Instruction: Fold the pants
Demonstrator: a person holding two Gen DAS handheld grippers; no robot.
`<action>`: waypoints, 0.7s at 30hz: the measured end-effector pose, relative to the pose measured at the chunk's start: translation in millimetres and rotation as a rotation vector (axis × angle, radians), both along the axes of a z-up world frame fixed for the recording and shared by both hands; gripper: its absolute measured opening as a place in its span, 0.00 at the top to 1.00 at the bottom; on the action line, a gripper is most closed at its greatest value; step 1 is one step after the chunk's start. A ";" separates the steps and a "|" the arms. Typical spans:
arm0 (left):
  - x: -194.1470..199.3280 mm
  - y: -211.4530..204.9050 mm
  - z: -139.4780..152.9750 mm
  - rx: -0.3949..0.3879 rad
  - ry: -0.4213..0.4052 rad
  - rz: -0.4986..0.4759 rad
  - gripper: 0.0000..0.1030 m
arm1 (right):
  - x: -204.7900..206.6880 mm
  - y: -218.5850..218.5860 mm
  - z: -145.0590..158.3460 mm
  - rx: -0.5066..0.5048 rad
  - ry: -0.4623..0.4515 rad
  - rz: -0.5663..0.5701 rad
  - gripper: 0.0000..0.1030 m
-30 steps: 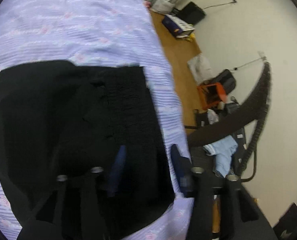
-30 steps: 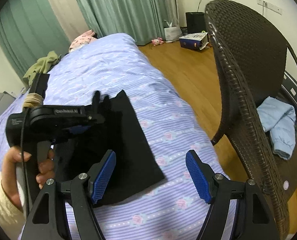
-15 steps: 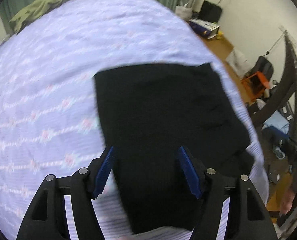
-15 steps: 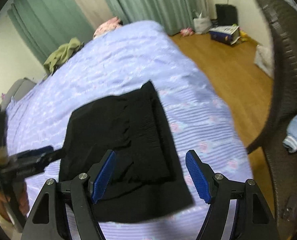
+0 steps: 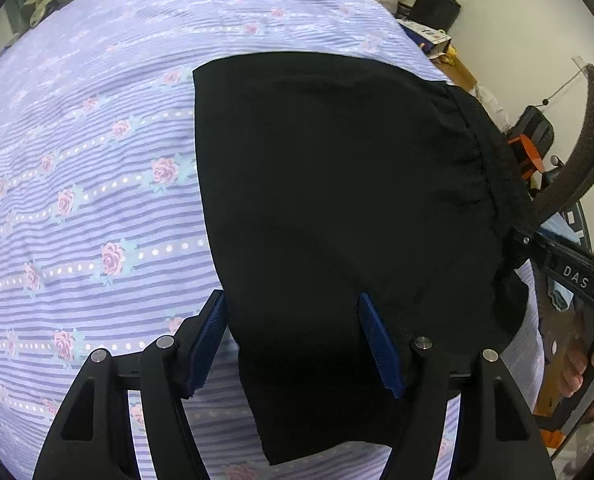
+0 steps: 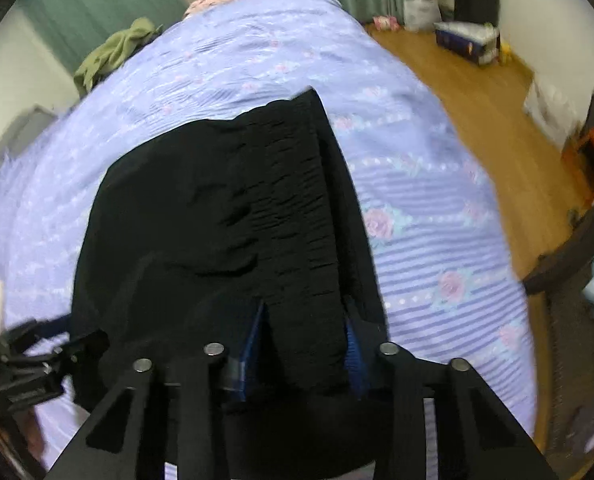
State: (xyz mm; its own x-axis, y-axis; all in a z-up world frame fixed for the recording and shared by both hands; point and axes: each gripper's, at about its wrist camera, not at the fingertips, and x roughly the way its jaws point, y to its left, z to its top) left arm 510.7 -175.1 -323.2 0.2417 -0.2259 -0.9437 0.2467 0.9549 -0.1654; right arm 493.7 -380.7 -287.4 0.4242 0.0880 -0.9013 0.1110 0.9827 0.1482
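Note:
Black pants (image 5: pixel 337 184) lie folded into a compact panel on the lilac flowered bedspread (image 5: pixel 97 160). My left gripper (image 5: pixel 297 340) is open, its blue pads astride the near left edge of the fabric. In the right wrist view the pants (image 6: pixel 217 208) show their gathered waistband on the right side. My right gripper (image 6: pixel 303 350) has narrowed around a raised fold at the waistband end, with cloth between the pads. The right gripper also shows in the left wrist view (image 5: pixel 569 280) at the pants' far right corner.
The bed edge drops to a wooden floor (image 6: pixel 477 92) on the right. A dark wicker chair (image 5: pixel 577 168) stands close beside the bed. Green clothing (image 6: pixel 113 52) lies at the far end of the bed. Boxes and bags (image 6: pixel 461 36) sit by the far wall.
Both grippers have come down onto the pants. My right gripper's jaws have narrowed from wide open onto the waistband end. My left gripper has shifted to the left edge.

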 end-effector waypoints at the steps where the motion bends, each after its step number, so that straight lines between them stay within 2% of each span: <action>1: -0.4 -1.3 1.3 -0.001 -0.003 -0.005 0.36 | -1.7 0.7 3.6 -0.028 -0.012 0.001 0.65; 4: -3.0 -5.1 2.7 0.004 -0.009 -0.020 0.35 | -2.5 -3.2 6.5 -0.047 -0.022 -0.004 0.64; 5: -3.7 -4.1 2.4 0.007 -0.007 -0.019 0.34 | -1.1 -7.1 1.8 -0.038 -0.003 -0.021 0.59; 7: -4.1 -6.5 -1.6 0.009 0.005 -0.014 0.32 | -1.2 -14.8 -3.7 -0.022 0.015 -0.058 0.47; 9: -3.7 -9.0 -6.0 0.011 0.021 -0.007 0.30 | -4.9 -20.9 -4.8 -0.036 0.022 -0.088 0.26; 14: -5.3 -8.8 -10.5 0.015 0.042 -0.024 0.26 | -30.9 -28.8 15.2 -0.055 -0.019 -0.173 0.23; 18: -13.5 -5.0 -1.2 0.024 0.032 -0.039 0.26 | -52.3 -37.4 40.1 -0.160 -0.076 -0.282 0.12; 21: -24.9 4.7 17.3 0.008 -0.002 -0.046 0.26 | -57.6 -45.8 57.4 -0.124 -0.086 -0.317 0.12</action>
